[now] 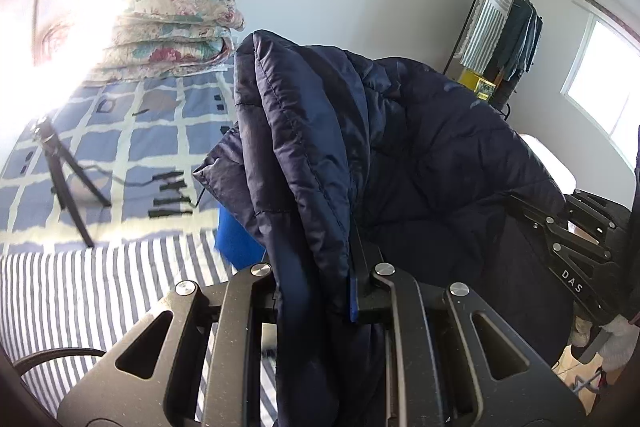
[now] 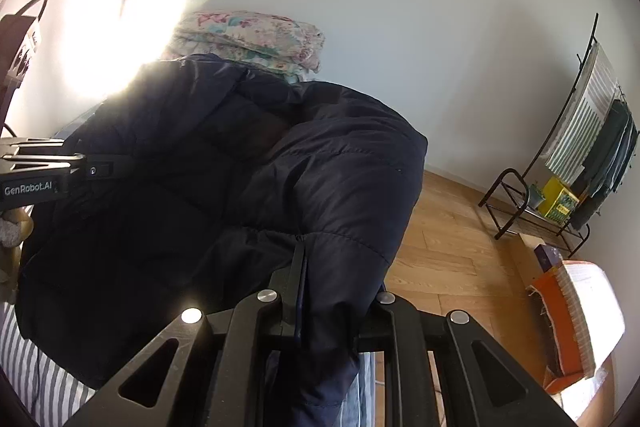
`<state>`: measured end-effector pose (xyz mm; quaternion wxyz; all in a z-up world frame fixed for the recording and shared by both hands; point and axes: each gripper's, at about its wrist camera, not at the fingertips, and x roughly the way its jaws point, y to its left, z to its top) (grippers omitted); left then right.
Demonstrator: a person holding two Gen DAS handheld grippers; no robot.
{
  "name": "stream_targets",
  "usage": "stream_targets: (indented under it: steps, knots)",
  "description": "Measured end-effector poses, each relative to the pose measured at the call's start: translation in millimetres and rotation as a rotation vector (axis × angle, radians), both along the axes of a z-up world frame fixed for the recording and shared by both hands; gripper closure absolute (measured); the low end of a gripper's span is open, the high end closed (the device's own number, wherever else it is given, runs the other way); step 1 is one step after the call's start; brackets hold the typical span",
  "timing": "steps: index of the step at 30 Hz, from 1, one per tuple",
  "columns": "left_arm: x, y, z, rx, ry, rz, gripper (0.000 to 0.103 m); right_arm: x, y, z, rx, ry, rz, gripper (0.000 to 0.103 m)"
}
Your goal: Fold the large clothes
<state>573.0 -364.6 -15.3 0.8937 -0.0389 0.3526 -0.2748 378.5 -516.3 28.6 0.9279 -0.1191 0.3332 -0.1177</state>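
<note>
A large dark navy quilted puffer jacket point(image 1: 420, 147) is held up over the bed between both grippers. My left gripper point(image 1: 316, 267) is shut on a thick fold of the jacket that rises between its fingers. My right gripper point(image 2: 320, 287) is shut on another edge of the jacket point(image 2: 280, 167), which bulges up and hides most of the bed. The right gripper also shows at the right of the left wrist view point(image 1: 576, 247). The left gripper shows at the left edge of the right wrist view point(image 2: 60, 171).
The bed has a blue-and-white checked cover point(image 1: 132, 147) and striped sheet point(image 1: 100, 287). A small black tripod point(image 1: 64, 171) stands on it. Folded floral quilts point(image 1: 176, 27) lie by the wall. A clothes rack point(image 2: 580, 155) and an orange box point(image 2: 568, 315) stand on the wooden floor point(image 2: 448, 247).
</note>
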Motion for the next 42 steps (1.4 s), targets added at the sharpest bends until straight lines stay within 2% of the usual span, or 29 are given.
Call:
stream_targets:
  steps: [7, 12, 15, 18, 21, 34, 42]
  knots:
    - [41, -14, -9, -0.008, -0.004, -0.010, 0.087, 51, -31, -9, 0.016, -0.003, 0.010, 0.089]
    - [73, -1, -51, -0.068, 0.086, -0.018, 0.087, 79, -48, -36, 0.088, 0.032, 0.035, 0.089]
    - [83, 11, -77, -0.111, 0.148, -0.008, 0.087, 92, -54, -58, 0.092, 0.072, 0.045, 0.089]
    - [89, 19, -90, -0.138, 0.156, -0.016, 0.087, 100, -61, -70, 0.139, 0.080, 0.050, 0.089]
    - [92, 20, -92, -0.144, 0.153, -0.026, 0.087, 107, -67, -75, 0.162, 0.096, 0.059, 0.089]
    - [84, 13, -88, -0.084, 0.114, -0.053, 0.087, 113, -77, -78, 0.193, 0.127, 0.088, 0.086]
    - [79, 8, -86, -0.047, 0.095, -0.041, 0.085, 108, -96, -79, 0.309, 0.106, 0.068, 0.083]
